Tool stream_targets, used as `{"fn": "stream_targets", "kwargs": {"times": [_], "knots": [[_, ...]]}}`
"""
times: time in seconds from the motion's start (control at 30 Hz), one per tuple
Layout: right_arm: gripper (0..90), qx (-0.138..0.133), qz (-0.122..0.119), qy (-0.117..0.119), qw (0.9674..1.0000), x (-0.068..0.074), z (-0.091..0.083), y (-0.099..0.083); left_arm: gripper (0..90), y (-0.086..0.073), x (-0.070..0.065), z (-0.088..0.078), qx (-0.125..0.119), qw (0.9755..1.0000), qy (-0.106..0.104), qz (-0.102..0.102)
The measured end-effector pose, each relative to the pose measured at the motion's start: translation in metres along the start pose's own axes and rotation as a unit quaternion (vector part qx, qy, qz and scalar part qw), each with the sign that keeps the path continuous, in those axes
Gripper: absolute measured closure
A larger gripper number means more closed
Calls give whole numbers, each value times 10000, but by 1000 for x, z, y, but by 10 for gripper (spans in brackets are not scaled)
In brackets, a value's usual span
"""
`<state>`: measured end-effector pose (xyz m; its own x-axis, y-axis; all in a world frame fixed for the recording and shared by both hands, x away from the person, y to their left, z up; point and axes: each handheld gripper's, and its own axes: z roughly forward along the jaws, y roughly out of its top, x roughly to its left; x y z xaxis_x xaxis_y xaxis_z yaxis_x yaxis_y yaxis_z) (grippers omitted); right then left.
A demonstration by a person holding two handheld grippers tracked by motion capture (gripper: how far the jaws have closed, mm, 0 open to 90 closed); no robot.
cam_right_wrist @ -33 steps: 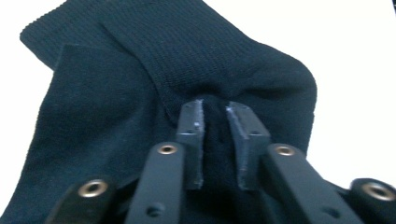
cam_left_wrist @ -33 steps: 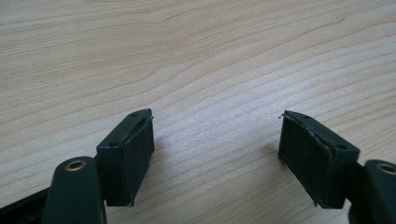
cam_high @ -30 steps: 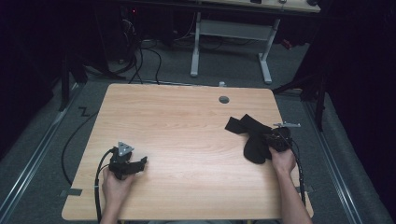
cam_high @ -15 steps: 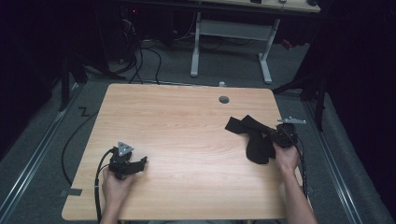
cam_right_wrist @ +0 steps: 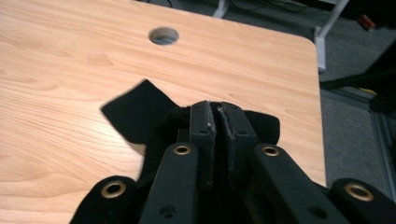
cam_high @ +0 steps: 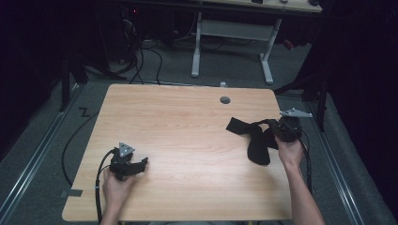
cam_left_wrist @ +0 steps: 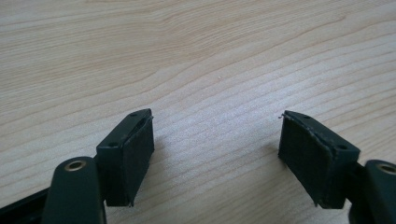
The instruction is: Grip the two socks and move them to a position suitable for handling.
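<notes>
My right gripper (cam_right_wrist: 215, 135) has its jaws closed almost pad to pad on a fold of the black cloth (cam_high: 257, 140), with only the thin layer of fabric between them. In the high view, the right gripper (cam_high: 280, 131) sits near the right edge of the table (cam_high: 187, 122), on the near side of the round cable hole (cam_high: 225, 100) and off to its right. The cloth hangs from the pinch: one strip trails toward the hole, a second lobe drops toward my side of the table, and its lower parts appear to rest on the wood. I judge the cloth as light, soft and fully limp; it carries no shape of its own and will sag and swing from any single hold. The pile looks fuzzy, so slip between the pads should be low. It is not fragile. A pinch at an edge or corner lets the rest fall straight; a pinch on a bunched middle fold, as here, leaves both ends dangling. For spreading or folding, a second hold at a free corner is advisable. My left gripper (cam_left_wrist: 217, 154) rests on bare wood, well away from the hole toward the near left corner, jaws wide apart and holding nothing.
</notes>
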<state>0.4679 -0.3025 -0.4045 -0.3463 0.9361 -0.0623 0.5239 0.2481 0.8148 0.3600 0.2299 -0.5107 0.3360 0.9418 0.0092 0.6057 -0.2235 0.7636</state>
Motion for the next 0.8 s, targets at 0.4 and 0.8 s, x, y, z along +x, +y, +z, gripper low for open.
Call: {"fn": "stream_targets", "kwargs": {"times": [0.4, 0.8], "knots": [[843, -346, -94, 484, 9982, 26, -23, 18, 270, 0, 0, 0, 0, 10000, 2, 4], [843, -468, -495, 1009, 9926, 68, -26, 32, 270, 0, 0, 0, 1, 10000, 0, 3]]}}
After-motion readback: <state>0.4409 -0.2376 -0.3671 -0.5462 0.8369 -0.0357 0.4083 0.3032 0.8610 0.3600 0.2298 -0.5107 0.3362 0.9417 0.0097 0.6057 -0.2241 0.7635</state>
